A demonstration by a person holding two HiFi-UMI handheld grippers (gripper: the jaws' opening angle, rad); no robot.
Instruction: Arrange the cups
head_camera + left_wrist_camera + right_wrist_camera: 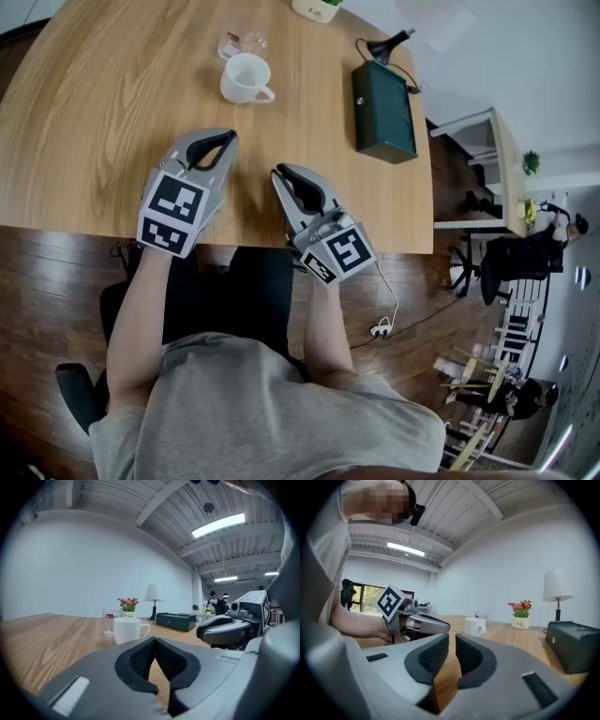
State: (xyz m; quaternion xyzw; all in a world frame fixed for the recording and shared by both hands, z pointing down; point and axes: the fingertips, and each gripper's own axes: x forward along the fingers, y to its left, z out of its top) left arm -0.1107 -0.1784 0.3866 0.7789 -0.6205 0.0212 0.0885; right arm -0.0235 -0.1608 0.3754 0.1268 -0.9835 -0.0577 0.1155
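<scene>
1. Both tools hang low over the near edge of the bench (112,94), side by side and pointing roughly level across it. Neither is near a cup, so we judge the arranging has not begun.
2. The left tool (154,643) has its ribbed pads pressed together at the tips, with nothing between them. The right tool (452,639) is likewise closed and empty, with only a thin slit between its pads.
3. The white mug (246,79) stands upright farther up the bench, well apart from both tools. Its handle is turned toward our right and slightly back at us.
4. Just behind the mug, close to it, stands a small clear cup (242,43). We cannot tell whether the two touch.
5. The mug looks ceramic. We expect it to be stiff, fairly weighty, glazed and so a little slick, and liable to chip if knocked.
6. We would take the mug by pinching one side of the wall over the rim. The handle loop is the other choice and faces the right tool.
7. The clear cup looks light and smooth. We judge it to be brittle if it is glass and easy to tip, so a gentle pinch over its rim suits it best.
8. Either tool must spread its pads before going in.
9. To the right stands a green box (384,111), with a lamp (153,597) and a flower pot (127,606) beyond. All are clear of the path to the cups.
</scene>
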